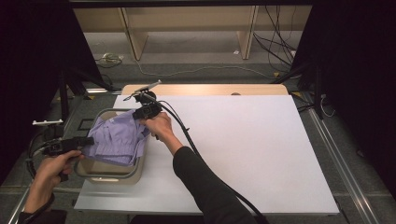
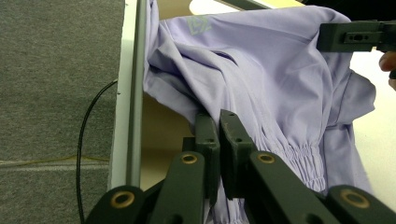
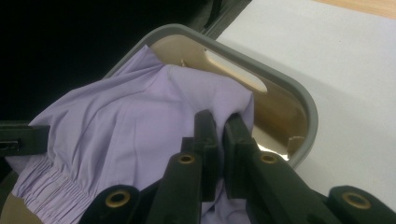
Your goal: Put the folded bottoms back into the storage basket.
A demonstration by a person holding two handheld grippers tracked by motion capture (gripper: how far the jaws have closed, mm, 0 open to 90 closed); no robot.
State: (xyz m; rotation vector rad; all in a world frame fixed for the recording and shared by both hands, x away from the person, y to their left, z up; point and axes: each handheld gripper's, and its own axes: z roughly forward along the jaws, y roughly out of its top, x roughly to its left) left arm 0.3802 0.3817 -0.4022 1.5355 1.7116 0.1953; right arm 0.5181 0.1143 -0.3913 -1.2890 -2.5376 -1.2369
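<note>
A lilac garment hangs stretched over a beige tub with a grey rim at the near-left of a white-topped table, held from two sides. The left gripper, at the tub's left edge, has its jaws pressed nearly together on a fold of the cloth; the left gripper view shows the fabric pinched just beside a gathered elastic cuff. The right gripper, at the tub's far-right corner, is likewise clamped tight on the garment's edge, the cloth caught between its two black jaws above the tub's handle slot. A small pale logo shows on the cloth. A black cable trails along the person's dark sleeve.
</note>
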